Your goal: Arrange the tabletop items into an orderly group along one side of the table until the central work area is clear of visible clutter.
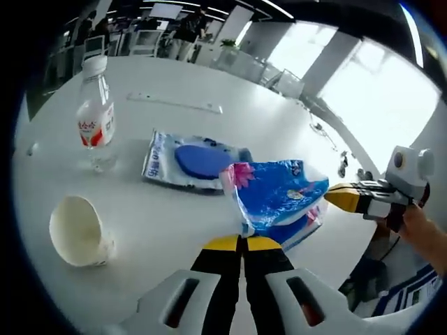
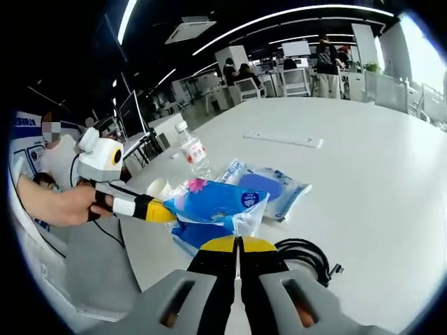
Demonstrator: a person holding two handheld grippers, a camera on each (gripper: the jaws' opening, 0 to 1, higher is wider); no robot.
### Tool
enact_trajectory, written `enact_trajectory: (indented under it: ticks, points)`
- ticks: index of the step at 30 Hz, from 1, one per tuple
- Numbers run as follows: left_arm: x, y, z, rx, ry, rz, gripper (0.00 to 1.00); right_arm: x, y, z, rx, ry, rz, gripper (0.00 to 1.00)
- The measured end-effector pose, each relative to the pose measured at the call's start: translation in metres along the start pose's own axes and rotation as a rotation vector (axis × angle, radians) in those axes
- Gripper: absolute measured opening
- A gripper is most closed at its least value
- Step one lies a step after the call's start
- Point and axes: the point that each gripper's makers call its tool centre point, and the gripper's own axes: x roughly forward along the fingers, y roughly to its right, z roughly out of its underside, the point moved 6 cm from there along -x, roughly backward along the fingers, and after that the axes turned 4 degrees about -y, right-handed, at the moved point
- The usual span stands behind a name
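Both grippers, left (image 1: 243,242) and right (image 2: 237,243), are pinching the blue packet (image 1: 279,195) between clenched fingers, just above the surface (image 1: 167,216).

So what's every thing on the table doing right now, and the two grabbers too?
Water bottle: upright, cap on.
Paper cup: tipped on its side, empty.
Blue packet: lifted at its edges, pinched from both ends.
Flat packet: lying flat on the table.
Black cable: coiled loosely on the table.
Left gripper: shut on the blue packet.
Right gripper: shut on the blue packet.
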Motion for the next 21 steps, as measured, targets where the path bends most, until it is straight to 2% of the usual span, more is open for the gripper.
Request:
enact_trajectory:
  ticks: [8,21]
  points:
    - [0.000,0.006,-0.004,0.021,-0.005,0.010,0.00,-0.005,0.003,-0.001,0.018,0.024,0.019,0.00]
    - [0.023,0.034,-0.031,0.103,-0.021,0.055,0.00,-0.033,0.029,-0.003,0.055,0.072,0.082,0.00]
